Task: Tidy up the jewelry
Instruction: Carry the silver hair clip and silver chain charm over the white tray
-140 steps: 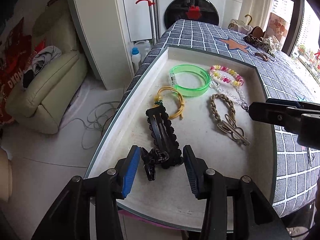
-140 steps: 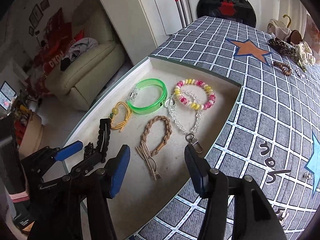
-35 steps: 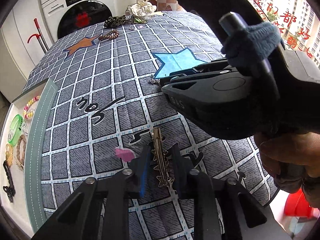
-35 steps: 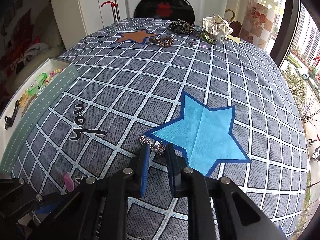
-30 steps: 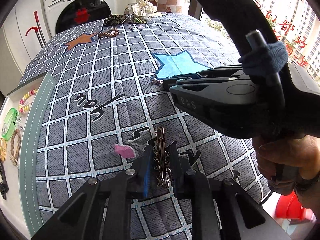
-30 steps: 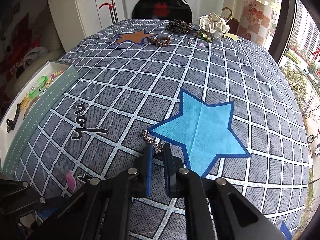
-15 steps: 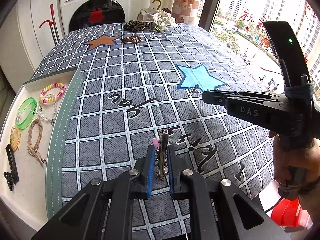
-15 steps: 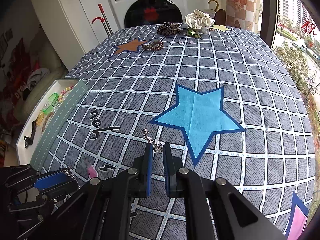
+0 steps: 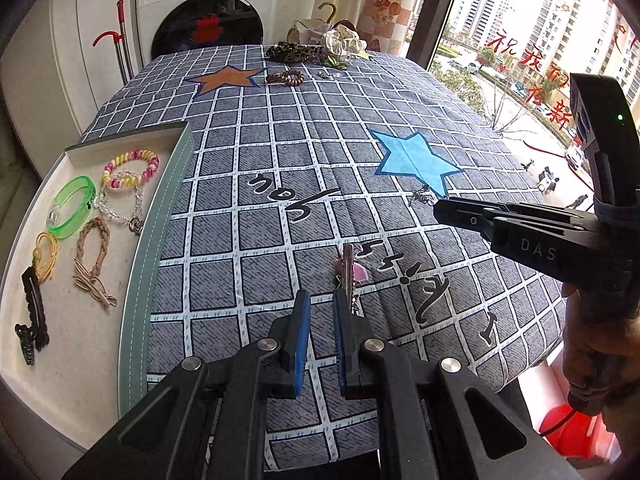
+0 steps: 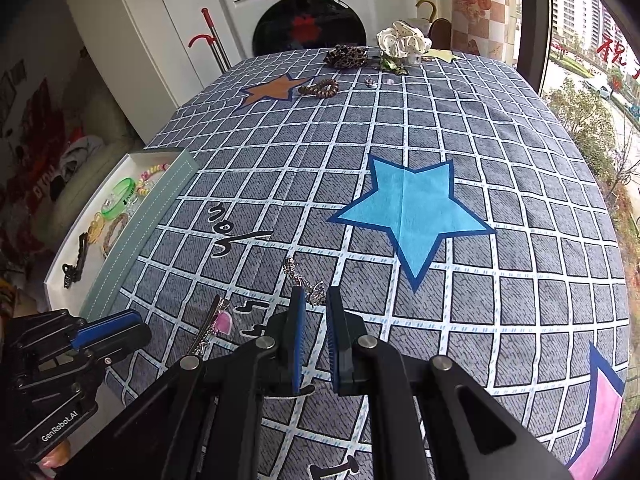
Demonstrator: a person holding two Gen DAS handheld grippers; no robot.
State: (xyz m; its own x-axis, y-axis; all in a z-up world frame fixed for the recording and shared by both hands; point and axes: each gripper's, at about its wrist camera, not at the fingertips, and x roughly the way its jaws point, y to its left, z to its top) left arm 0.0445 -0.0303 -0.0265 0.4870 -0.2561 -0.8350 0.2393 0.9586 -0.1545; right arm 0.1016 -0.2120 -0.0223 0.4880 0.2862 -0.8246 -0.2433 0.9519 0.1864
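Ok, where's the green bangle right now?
In the left wrist view, the green bangle lies in the tray at far left, beside the pastel bead bracelet.

The middle of the checked tablecloth lies bare, open to passage. At ten o'clock the tray, raised at its rim, is crowded with bracelets. At twelve o'clock, scrunchies cluster along the far edge before the washing machine.

Both wrist views look steeply down, sharing the tablecloth.
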